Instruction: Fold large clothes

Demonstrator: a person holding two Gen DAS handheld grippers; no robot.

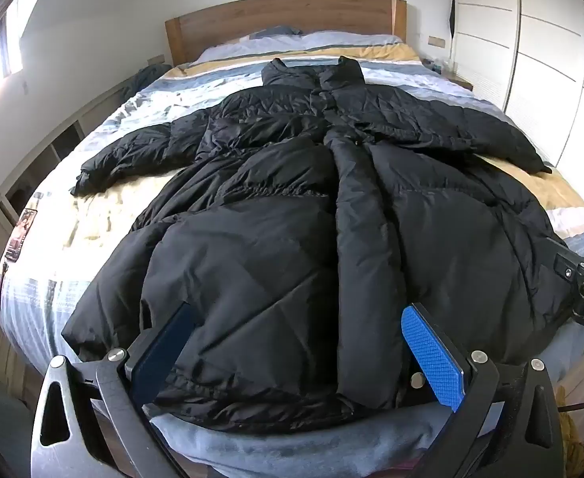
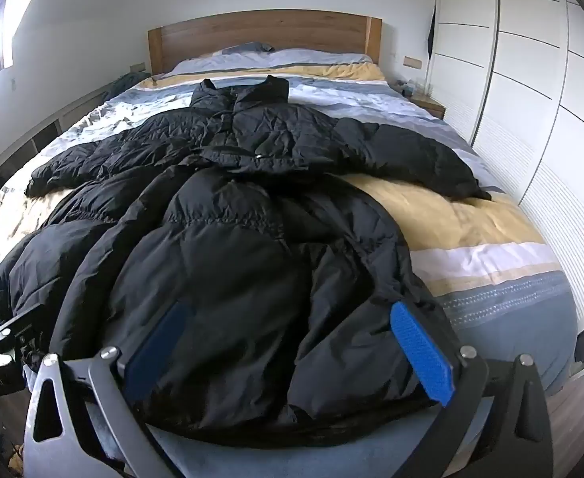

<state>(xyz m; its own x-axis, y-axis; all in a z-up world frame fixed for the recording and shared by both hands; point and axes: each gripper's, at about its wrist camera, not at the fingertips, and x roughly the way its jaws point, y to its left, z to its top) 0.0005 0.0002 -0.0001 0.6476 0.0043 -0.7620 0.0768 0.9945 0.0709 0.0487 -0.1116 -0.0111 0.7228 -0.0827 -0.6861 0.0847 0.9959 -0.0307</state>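
A long black puffer coat (image 1: 292, 215) lies front-up on the bed, collar towards the headboard, both sleeves spread out to the sides. It also fills the right wrist view (image 2: 232, 247). My left gripper (image 1: 296, 342) is open, its blue pads either side of the coat's hem at the foot of the bed, left of the centre placket. My right gripper (image 2: 288, 342) is open over the hem's right part, the puffy fabric bulging between its pads. The right gripper's body shows at the right edge of the left wrist view (image 1: 583, 279).
The bed (image 2: 491, 263) has a striped blue, white and yellow cover and a wooden headboard (image 1: 288, 20). White wardrobe doors (image 2: 531, 99) run along the right side. A low shelf unit (image 1: 33, 183) and a bright window stand on the left. A nightstand (image 2: 427, 103) is at the far right.
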